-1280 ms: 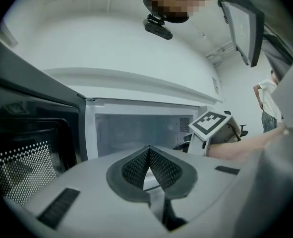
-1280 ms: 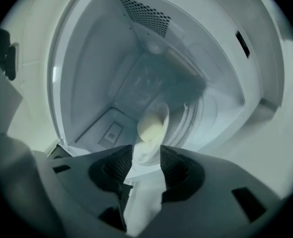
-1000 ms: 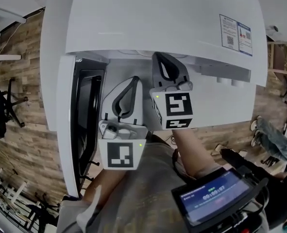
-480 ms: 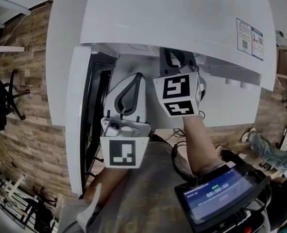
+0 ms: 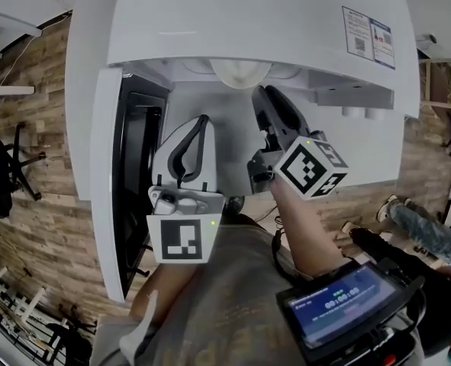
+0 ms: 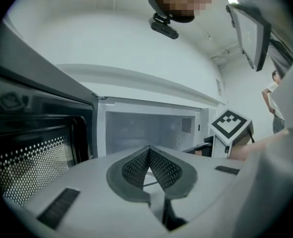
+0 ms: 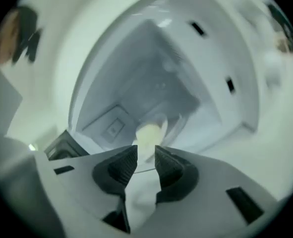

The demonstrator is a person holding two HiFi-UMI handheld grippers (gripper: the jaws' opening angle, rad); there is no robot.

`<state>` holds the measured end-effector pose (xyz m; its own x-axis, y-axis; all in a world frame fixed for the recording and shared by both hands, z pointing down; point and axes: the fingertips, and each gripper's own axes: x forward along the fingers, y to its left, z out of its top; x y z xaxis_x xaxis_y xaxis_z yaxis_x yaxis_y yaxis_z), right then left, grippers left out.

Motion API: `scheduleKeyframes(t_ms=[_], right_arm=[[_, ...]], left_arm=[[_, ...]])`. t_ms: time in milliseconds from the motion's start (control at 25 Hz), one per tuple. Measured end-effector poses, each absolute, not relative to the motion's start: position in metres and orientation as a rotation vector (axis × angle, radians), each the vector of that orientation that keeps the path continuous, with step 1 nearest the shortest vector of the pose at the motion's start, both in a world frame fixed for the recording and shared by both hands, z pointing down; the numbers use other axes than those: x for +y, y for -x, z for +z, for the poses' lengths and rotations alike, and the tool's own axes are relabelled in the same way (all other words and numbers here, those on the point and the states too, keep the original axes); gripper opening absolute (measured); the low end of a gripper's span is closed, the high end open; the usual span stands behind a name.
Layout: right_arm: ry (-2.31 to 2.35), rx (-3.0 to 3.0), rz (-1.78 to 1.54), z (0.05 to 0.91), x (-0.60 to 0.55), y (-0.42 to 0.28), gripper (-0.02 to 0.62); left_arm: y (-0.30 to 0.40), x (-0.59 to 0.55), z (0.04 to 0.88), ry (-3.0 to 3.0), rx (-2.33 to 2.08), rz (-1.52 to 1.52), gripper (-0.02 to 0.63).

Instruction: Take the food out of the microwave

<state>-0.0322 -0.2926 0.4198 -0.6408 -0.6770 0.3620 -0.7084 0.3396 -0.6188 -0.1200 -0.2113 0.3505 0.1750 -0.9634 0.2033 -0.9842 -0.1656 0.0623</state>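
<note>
The white microwave (image 5: 248, 21) stands with its door (image 5: 130, 166) swung open to the left. A pale, rounded piece of food (image 5: 240, 71) lies just inside the cavity. My right gripper (image 5: 259, 91) points at it, rolled to one side. In the right gripper view its jaws (image 7: 146, 155) are opening, with nothing between them and the pale food (image 7: 148, 135) just beyond the tips. My left gripper (image 5: 204, 119) hangs in front of the opening, shut and empty. In the left gripper view its tips (image 6: 148, 148) meet before the cavity (image 6: 146, 128), and the right gripper's marker cube (image 6: 230, 125) shows at the right.
The dark-windowed door (image 6: 32, 148) juts out close to the left gripper's left side. A printed label (image 5: 370, 36) sits on the microwave's top. A small screen (image 5: 339, 307) hangs at the person's waist. A chair (image 5: 0, 174) stands on the wood floor at the left.
The right gripper has rolled, so its marker cube now sits to the lower right, and its jaws have parted. The pale food has come into view. The left gripper has hardly moved.
</note>
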Motion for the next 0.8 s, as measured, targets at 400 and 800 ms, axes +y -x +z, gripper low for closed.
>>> scheduleKeyframes(t_ms=[400, 800], right_arm=[[-1.295, -2.32, 2.117, 0.453, -0.304, 0.049, 0.202], [-1.295, -2.334, 2.119, 0.448, -0.3, 0.04, 0.042]], left_arm=[[0.108, -0.216, 0.345, -2.296, -1.888, 0.165, 0.006], [0.1, -0.219, 0.343, -2.305, -1.892, 0.16, 0.006]])
